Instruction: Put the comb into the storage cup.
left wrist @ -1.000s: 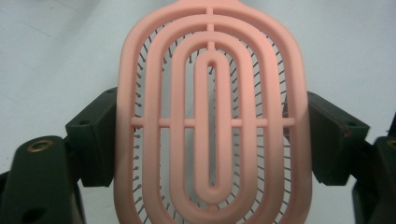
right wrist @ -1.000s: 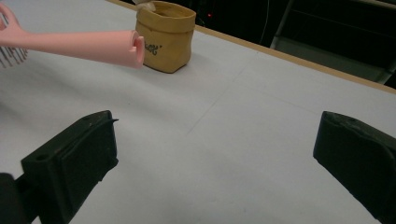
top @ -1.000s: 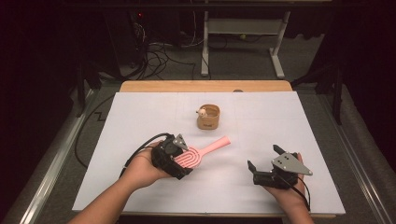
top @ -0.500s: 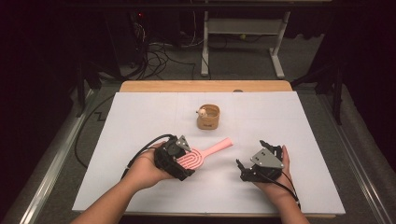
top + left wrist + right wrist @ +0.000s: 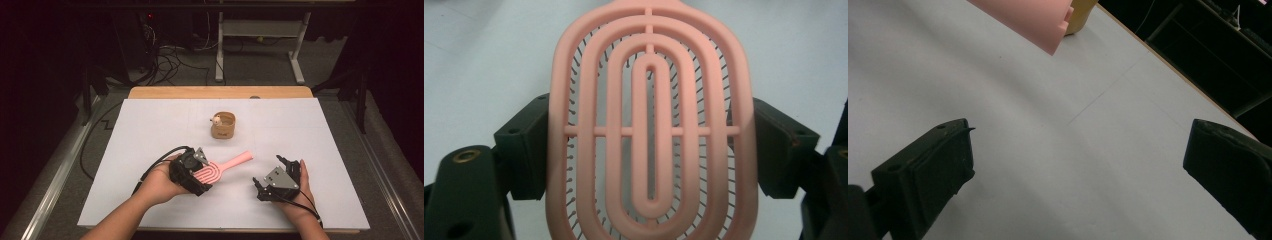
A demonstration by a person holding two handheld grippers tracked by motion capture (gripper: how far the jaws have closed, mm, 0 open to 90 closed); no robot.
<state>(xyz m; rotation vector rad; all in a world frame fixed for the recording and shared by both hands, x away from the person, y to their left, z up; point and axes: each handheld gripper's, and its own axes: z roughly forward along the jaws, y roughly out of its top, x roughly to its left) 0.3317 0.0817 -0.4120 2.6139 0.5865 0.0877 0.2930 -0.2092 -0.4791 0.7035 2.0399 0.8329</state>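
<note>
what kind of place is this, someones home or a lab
Likely a lab or recording workspace: a white-covered table, loose cables on the floor behind it, and a bare metal bench frame in a dark room.

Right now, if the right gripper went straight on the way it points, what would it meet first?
Probably bare white table: the right gripper stands open and empty. The pink hairbrush's handle tip and the tan cup lie farther off, left of its line.

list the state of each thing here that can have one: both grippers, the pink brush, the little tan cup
left gripper: shut on the pink hairbrush's head, one jaw on each side
right gripper: open, nothing between the jaws, low over the table
pink hairbrush: held by its head, back side up, bristles down, handle pointing toward the tan cup
tan cup: upright on the table, a small figure at its rim, untouched
</note>
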